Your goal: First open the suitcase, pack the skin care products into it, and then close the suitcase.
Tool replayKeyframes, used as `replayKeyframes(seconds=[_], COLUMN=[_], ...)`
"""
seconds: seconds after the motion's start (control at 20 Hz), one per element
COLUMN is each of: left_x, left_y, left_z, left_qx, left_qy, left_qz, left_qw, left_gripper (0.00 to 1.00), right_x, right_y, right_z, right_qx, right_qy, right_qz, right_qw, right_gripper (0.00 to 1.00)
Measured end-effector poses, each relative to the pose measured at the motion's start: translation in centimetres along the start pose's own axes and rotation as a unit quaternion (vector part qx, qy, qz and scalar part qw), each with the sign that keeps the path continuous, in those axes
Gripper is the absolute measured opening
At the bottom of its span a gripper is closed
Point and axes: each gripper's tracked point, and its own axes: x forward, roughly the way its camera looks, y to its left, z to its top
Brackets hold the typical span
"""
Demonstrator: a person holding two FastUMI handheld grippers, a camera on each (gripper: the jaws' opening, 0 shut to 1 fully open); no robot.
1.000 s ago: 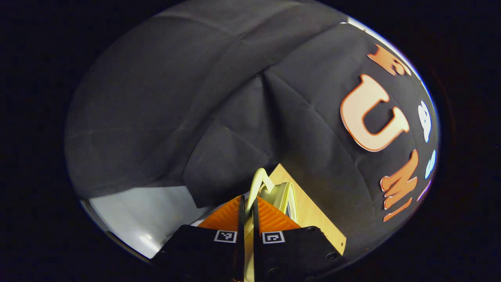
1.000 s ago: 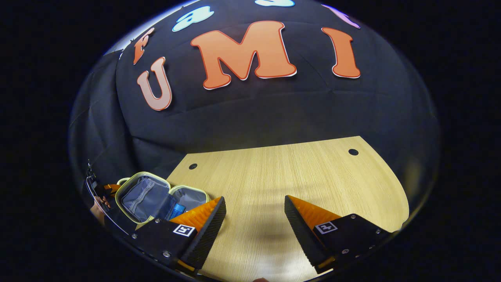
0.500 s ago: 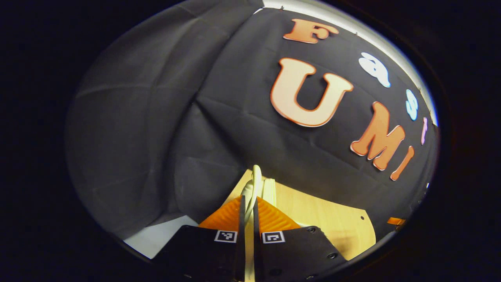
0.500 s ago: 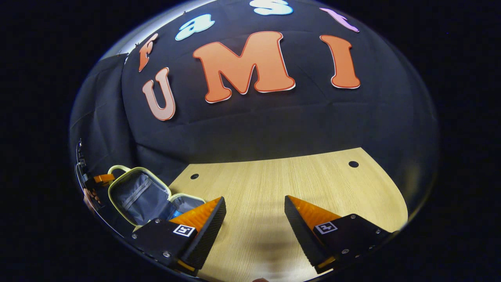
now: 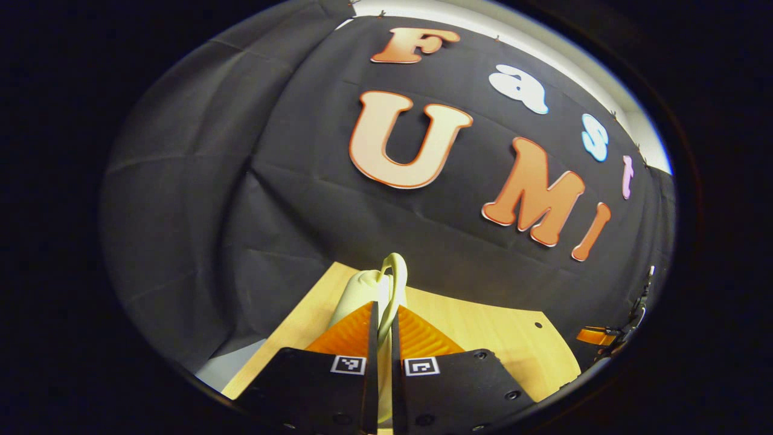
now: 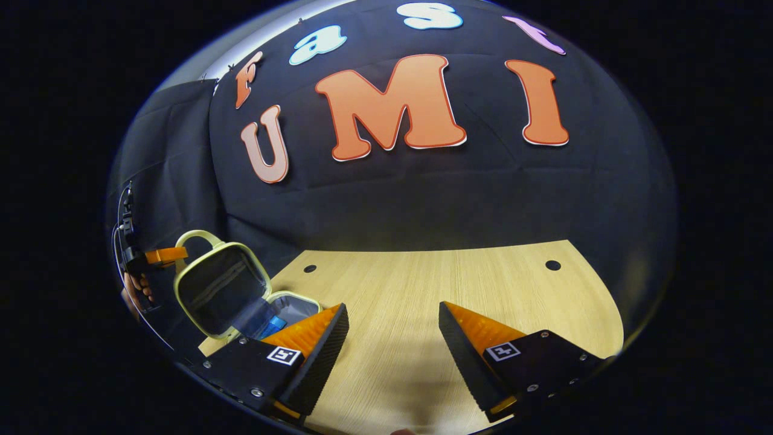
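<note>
A small pale-green suitcase (image 6: 224, 289) stands open at the left end of the wooden table (image 6: 423, 284), its grey-lined lid tilted upright. A blue skin care item (image 6: 272, 326) lies in its lower half. My left gripper (image 5: 381, 314) is shut on the suitcase's looped handle (image 5: 395, 275), and it appears at the far left of the right gripper view, left gripper (image 6: 160, 257), holding that handle (image 6: 196, 237). My right gripper (image 6: 392, 329) hangs open over the bare table, to the right of the suitcase, with nothing between its fingers.
The table has two small round holes (image 6: 552, 264) near its far edge. Black cloth walls close in behind and to the left. A hand (image 6: 137, 289) holds the left gripper at the left rim.
The left gripper has swung the lid up by its handle, from lying back to nearly upright. The right gripper has barely moved.
</note>
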Motion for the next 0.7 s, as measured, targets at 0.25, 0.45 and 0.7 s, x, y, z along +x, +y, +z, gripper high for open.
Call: replayKeyframes(seconds=[0.25,0.45,0.7], left_x=[0.7,0.9,1.5], left_y=[-4.3,-7.5,-11.5], left_z=[-2.2,-4.2,-7.5], left_qx=[-0.030,-0.028,0.013], left_qy=[0.000,0.002,0.019], left_qz=[-0.030,-0.058,-0.074], left_qw=[0.999,0.998,0.997], left_gripper=[0.09,0.10,0.09], right_x=[-0.8,-1.5,-2.5], right_y=[-0.5,-0.2,-0.1], right_z=[-0.7,-1.2,-2.4], right_qx=[-0.003,0.014,-0.002], right_qy=[-0.003,0.002,0.002], right_qz=[0.014,0.033,0.041], right_qw=[1.000,0.999,0.999], right_gripper=[0.95,0.96,0.95])
